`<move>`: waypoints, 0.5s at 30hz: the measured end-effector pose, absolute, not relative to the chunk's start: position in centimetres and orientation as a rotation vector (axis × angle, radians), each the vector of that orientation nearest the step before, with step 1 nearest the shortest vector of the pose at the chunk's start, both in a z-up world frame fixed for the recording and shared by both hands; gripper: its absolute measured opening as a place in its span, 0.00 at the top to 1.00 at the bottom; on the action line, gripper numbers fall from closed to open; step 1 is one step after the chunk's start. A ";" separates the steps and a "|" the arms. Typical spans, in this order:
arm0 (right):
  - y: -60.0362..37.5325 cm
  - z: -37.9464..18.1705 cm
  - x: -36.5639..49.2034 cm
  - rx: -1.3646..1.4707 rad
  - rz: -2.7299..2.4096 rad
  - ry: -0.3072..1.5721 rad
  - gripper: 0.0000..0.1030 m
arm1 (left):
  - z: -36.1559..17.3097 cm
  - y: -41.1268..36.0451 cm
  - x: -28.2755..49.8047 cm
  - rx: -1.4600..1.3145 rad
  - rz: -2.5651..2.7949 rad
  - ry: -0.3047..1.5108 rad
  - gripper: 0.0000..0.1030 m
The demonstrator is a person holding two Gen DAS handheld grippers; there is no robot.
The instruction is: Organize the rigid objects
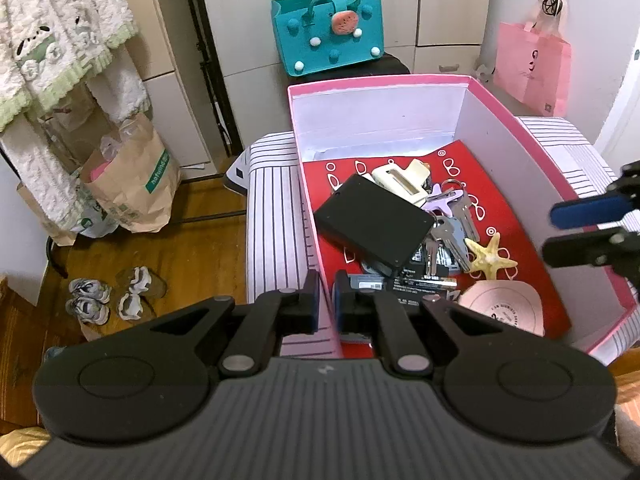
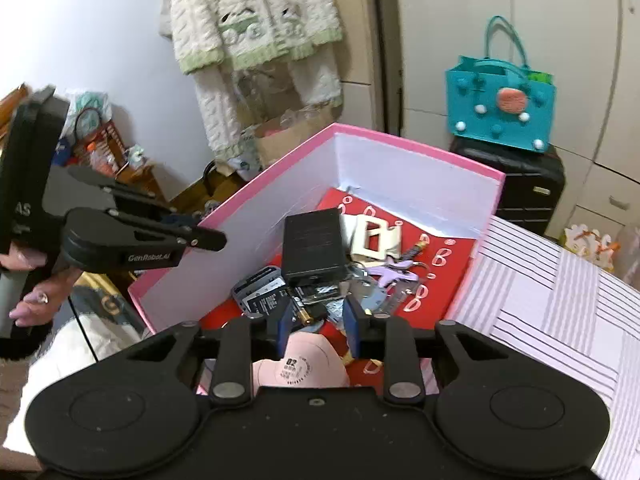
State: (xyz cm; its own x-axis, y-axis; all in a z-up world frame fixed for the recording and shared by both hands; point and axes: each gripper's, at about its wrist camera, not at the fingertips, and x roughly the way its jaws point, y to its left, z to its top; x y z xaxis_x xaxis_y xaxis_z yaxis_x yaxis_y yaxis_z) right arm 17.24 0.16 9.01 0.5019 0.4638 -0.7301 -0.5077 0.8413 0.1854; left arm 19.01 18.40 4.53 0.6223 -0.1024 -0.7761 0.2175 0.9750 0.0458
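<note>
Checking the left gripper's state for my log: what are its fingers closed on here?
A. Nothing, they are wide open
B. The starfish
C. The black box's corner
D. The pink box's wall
D: in the left wrist view the left gripper straddles the pink box's wall, one finger on each side, nearly closed on it.

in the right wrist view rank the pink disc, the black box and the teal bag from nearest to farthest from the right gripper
1. Pink disc, just under the right gripper.
2. Black box, mid-box, ahead.
3. Teal bag, far right, on the suitcase.
</note>
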 end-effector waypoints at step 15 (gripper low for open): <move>-4.2 10.4 13.5 -0.132 0.436 0.857 0.30 | 9.4 15.9 12.3 0.164 -0.173 0.796 0.93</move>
